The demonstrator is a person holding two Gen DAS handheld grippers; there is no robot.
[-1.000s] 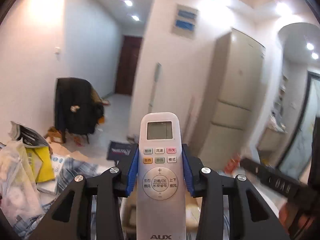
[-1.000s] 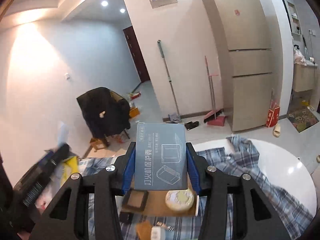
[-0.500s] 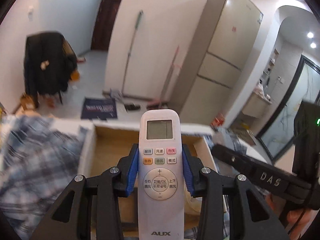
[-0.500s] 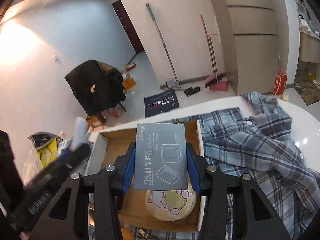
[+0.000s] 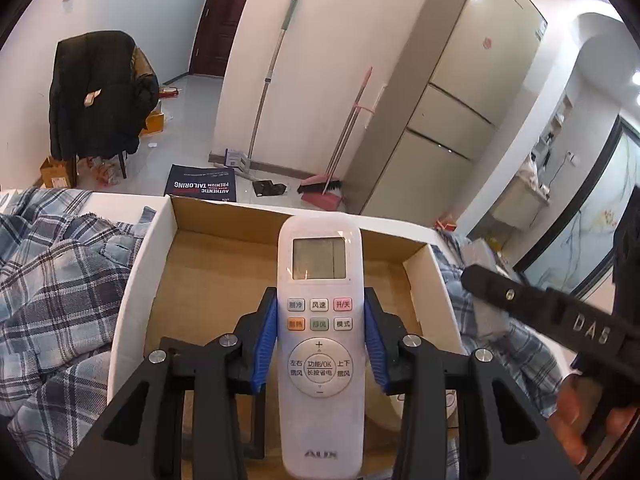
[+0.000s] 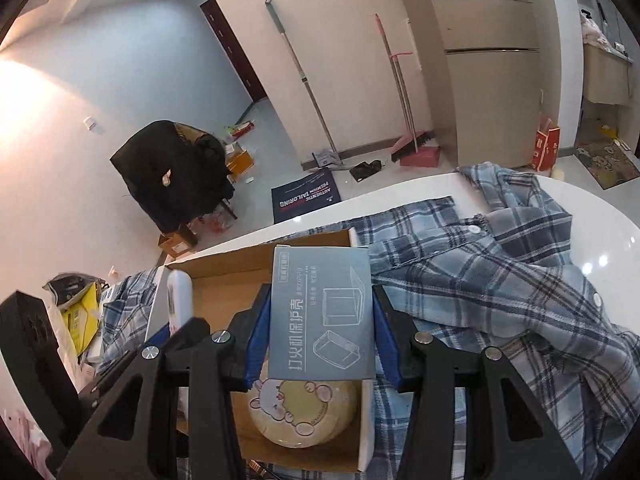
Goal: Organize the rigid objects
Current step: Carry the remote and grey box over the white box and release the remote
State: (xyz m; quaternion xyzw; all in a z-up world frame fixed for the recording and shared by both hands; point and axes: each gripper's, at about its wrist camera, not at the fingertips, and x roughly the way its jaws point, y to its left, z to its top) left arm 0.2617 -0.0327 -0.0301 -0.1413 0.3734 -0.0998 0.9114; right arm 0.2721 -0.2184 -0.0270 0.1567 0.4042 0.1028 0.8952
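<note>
**Both grippers loaded and now above the open box**

Left wrist view. Your left gripper (image 5: 320,344) is clenched on the white AUX remote (image 5: 320,344), its blue pads (image 5: 264,344) pressing the remote's two long edges. A second ago the space beyond the jaws showed hallway and clutter; half a second ago the cardboard box (image 5: 160,264) was entering below the jaws; now its bare brown floor fills the area just ahead of and beneath the fingertips. The plaid shirt (image 5: 60,280) lies left of the jaws, outside the box wall. The other tool's black body crosses the right edge.

Right wrist view. Your right gripper (image 6: 322,344) grasps the blue-grey carton (image 6: 322,316) by its sides. The same box has risen from a distant strip to lie directly beneath the jaws, and the round cartoon-printed tin (image 6: 304,412) sits in it just under the carton. The remote appears to the left, over the box's far corner.

Judgement: both items have been carried over their container; lowering and release appear to be the step remaining, with the tin restricting the carton's landing spot.
</note>
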